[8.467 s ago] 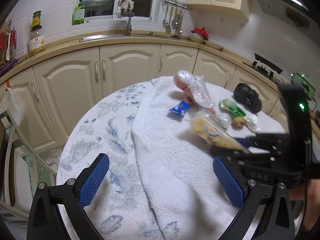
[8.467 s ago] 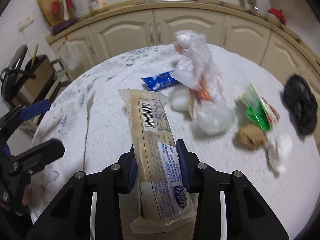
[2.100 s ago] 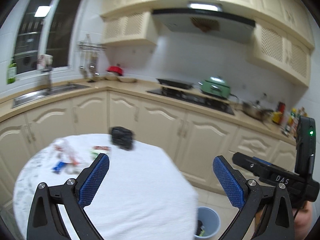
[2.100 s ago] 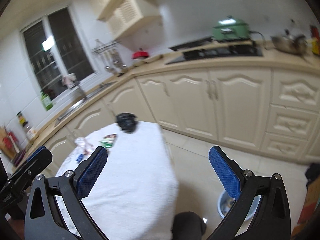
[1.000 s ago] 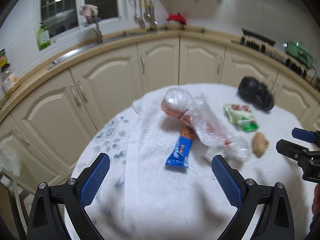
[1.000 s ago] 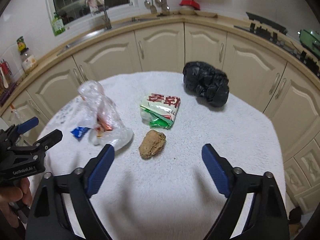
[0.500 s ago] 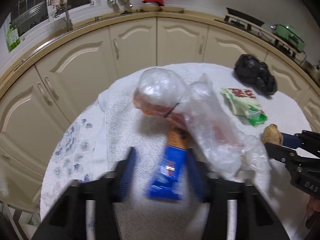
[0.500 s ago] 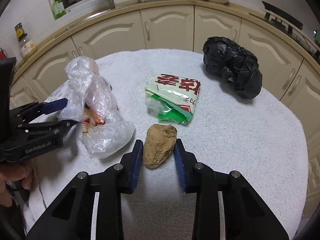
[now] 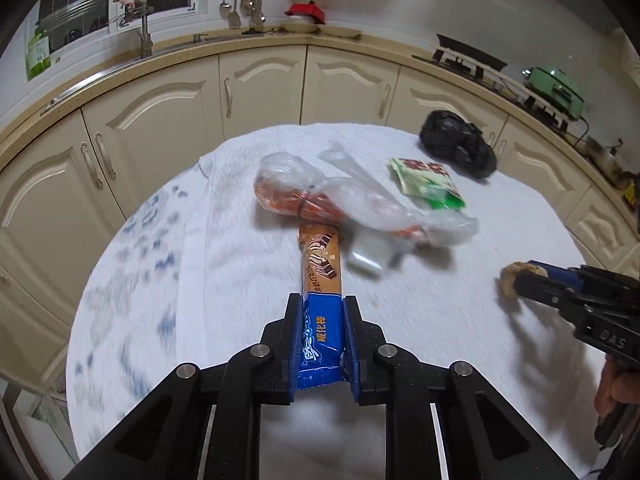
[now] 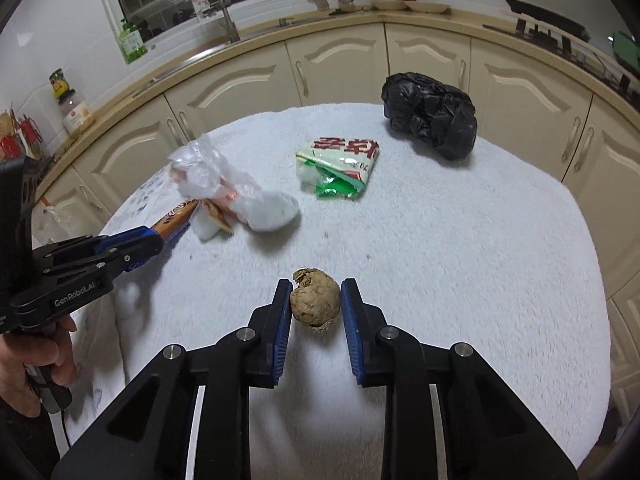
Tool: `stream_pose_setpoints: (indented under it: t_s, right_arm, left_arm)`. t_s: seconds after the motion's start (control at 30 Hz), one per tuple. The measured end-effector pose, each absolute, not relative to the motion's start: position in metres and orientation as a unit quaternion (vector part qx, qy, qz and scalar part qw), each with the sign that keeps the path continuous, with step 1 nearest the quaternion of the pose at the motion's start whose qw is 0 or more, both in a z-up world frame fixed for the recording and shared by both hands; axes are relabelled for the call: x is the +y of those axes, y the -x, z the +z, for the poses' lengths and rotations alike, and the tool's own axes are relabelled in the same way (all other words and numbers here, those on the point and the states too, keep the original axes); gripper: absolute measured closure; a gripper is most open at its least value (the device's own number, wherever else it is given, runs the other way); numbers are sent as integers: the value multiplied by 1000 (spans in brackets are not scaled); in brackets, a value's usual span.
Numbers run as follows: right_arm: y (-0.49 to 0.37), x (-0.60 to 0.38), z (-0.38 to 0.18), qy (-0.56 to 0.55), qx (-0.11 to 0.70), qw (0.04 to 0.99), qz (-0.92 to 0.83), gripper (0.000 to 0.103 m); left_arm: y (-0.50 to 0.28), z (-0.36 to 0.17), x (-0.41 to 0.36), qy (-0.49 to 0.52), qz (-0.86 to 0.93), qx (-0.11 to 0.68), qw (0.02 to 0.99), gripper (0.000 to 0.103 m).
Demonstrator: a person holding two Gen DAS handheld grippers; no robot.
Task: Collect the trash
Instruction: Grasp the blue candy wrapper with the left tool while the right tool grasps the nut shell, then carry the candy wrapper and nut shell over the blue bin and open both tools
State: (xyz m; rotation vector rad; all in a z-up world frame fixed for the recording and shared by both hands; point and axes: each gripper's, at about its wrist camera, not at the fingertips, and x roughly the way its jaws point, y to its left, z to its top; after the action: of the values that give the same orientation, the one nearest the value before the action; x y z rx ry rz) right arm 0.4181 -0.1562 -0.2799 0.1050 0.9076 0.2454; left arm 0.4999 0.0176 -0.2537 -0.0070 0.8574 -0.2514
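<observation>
My left gripper (image 9: 320, 308) is shut on a blue and brown snack wrapper (image 9: 322, 280) and holds it over the white towel-covered round table (image 9: 460, 320). My right gripper (image 10: 315, 292) is shut on a brown crumpled lump (image 10: 315, 303) just above the table; it also shows in the left wrist view (image 9: 510, 278). On the table lie a clear plastic bag with orange contents (image 9: 320, 198), a small white piece (image 9: 366, 254), a green and white packet (image 10: 340, 164) and a black crumpled bag (image 10: 430, 120).
Cream kitchen cabinets (image 9: 264, 84) and a countertop curve round behind the table. A sink and tap (image 9: 144, 40) stand at the back left, a stove (image 9: 468, 56) at the back right. The table edge (image 10: 592, 320) drops off at the right.
Both grippers came in from open and closed: the left took hold of the blue wrapper and drew it out from under the clear bag, the right closed on the brown lump and lifted it.
</observation>
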Motion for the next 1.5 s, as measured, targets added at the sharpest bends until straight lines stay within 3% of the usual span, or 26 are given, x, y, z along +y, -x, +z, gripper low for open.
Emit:
stream_pose_setpoints:
  t_s: [0.23,0.37,1.23,1.5]
  right_arm:
    - [-421,-151,-296,-36,441,889,118,76]
    - [-415,-152,-294,-37,444,887,119,77]
    - [-314,-193,-291,-83,420,891,148,77]
    - [-279,-232,-253,-120,367,911,146,77]
  left_arm:
    - [-498,-271,9,-16,-100,426,899,84]
    - [-502,-275,1,-17,-107,424,899,88]
    - [-327,-211,-43,30,-129,359,924,89]
    - [-297,-175,-70,16,-156,324,933,88]
